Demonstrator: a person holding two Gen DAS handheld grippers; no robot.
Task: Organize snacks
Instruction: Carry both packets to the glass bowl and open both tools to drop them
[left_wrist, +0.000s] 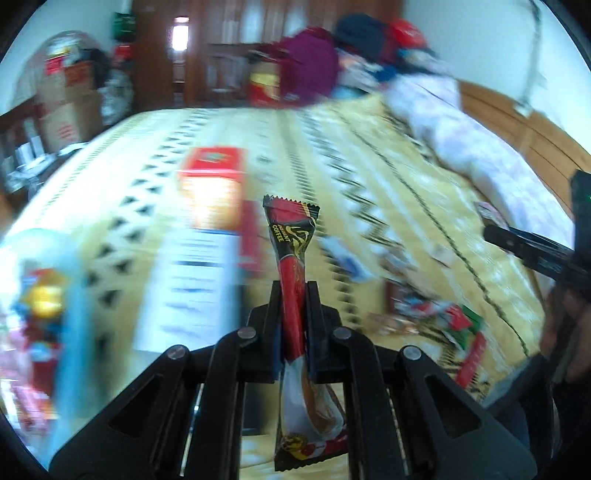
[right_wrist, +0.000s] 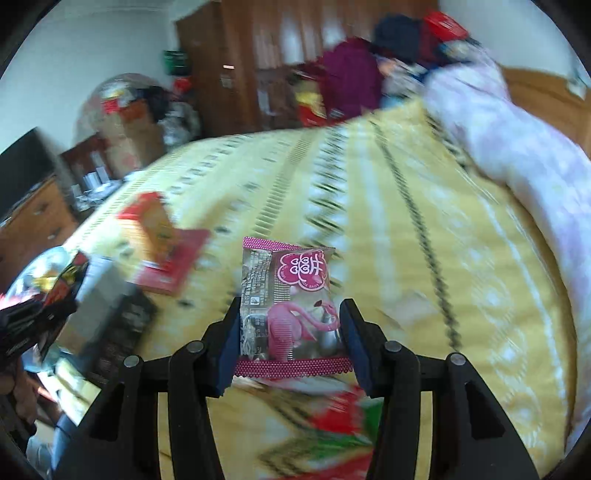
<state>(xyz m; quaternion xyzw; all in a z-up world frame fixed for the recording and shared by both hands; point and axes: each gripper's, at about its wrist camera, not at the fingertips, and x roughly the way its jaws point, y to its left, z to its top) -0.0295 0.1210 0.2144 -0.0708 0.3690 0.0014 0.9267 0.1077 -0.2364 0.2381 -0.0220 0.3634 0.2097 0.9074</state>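
Two packets: coffee stick pinched in left tool, flamingo snack in right tool.

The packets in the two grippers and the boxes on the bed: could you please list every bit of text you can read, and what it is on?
"INSTANT COFFEE": on the red and black coffee stick in the left gripper.
Pink flamingo snack packet in the right gripper: logo characters and fine print too small to read.
Red box on the bed: print blurred, unreadable.

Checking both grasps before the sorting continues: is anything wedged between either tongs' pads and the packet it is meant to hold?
Nothing visible. The left tongs pinch the red-and-black coffee stick sachet directly; the right tongs clamp the pink flamingo snack packet by its side edges.
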